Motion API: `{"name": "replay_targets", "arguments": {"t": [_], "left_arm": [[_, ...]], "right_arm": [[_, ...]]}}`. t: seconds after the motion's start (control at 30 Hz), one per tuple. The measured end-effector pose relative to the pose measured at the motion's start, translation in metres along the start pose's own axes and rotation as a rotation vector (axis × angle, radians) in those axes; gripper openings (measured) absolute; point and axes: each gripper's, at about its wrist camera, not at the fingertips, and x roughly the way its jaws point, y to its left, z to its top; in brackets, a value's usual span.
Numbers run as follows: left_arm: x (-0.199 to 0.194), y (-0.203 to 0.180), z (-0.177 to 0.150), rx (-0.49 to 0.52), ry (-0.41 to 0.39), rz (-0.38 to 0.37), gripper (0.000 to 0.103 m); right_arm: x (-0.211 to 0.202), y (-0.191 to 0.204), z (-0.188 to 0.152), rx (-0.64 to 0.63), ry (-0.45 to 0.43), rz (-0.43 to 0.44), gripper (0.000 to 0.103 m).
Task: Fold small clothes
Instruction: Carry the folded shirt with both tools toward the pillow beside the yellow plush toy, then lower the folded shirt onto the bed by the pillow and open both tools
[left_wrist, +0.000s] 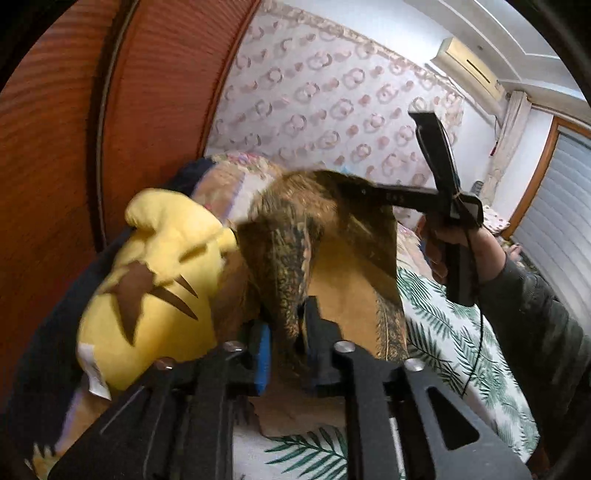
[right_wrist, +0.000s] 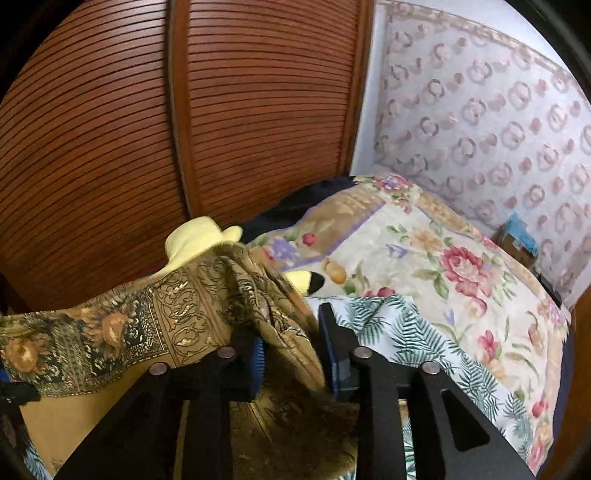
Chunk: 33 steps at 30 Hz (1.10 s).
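one scarf (right_wrist: 177, 314), one plush toy (left_wrist: 155, 280), two hand-held grippers (left_wrist: 286, 347)

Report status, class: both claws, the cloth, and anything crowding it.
Left claw shut on brown patterned cloth. Right claw shut on the same cloth, lifted off leaf-print sheet. Yellow plush toy close beside it.

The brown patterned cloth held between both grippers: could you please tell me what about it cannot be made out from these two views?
- Left wrist view: the brown patterned cloth is motion-blurred; the left gripper hides its pinched corner.
- Right wrist view: the right gripper covers the cloth's lower part; the left edge cuts it off.
- Full shape and garment type: cannot tell.
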Motion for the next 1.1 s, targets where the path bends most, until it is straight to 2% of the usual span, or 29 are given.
{"name": "replay_targets", "arguments": {"t": [0.07, 0.1, 0.13, 0.17, 0.27, 0.4, 0.5, 0.6, 0.67, 0.77, 0.83, 1.0, 1.1], "left_arm": [[-0.008, 0.000, 0.004, 0.010, -0.037, 0.008, 0.053], [-0.010, -0.001, 0.006, 0.018, -0.047, 0.011, 0.058], [-0.013, -0.002, 0.008, 0.030, -0.055, 0.018, 0.071], [-0.013, -0.003, 0.009, 0.039, -0.063, 0.020, 0.080], [-0.010, -0.008, 0.011, 0.069, -0.071, 0.035, 0.080], [0.007, -0.006, 0.008, 0.085, -0.040, 0.096, 0.080], [0.014, 0.002, 0.003, 0.077, -0.025, 0.142, 0.080], [0.019, 0.018, 0.000, 0.079, -0.029, 0.254, 0.080], [0.024, 0.029, -0.002, 0.066, -0.006, 0.288, 0.080], [0.021, 0.038, -0.004, 0.052, 0.006, 0.293, 0.080], [0.015, 0.036, -0.005, 0.063, -0.003, 0.302, 0.080], [0.000, 0.021, -0.003, 0.093, -0.016, 0.284, 0.080], [-0.009, 0.008, -0.001, 0.129, -0.030, 0.267, 0.080]], "right_arm": [[-0.006, -0.005, 0.001, 0.021, -0.021, -0.004, 0.037], [-0.010, -0.007, 0.002, 0.026, -0.040, -0.007, 0.040], [-0.014, -0.006, 0.002, 0.023, -0.053, -0.010, 0.041], [-0.017, -0.006, 0.001, 0.018, -0.065, -0.016, 0.041], [-0.029, -0.005, -0.005, 0.020, -0.092, -0.046, 0.042], [-0.041, -0.002, -0.017, 0.044, -0.112, -0.013, 0.044], [-0.037, 0.006, -0.034, 0.027, -0.074, 0.032, 0.044], [-0.023, 0.011, -0.046, 0.017, -0.024, 0.012, 0.044], [-0.013, 0.009, -0.051, 0.039, 0.002, 0.004, 0.044], [0.005, 0.007, -0.054, 0.063, 0.045, -0.030, 0.044], [0.016, 0.004, -0.055, 0.095, 0.068, -0.016, 0.044], [0.018, 0.004, -0.048, 0.136, 0.063, -0.013, 0.045], [0.000, 0.008, -0.051, 0.139, 0.035, -0.011, 0.045]]}}
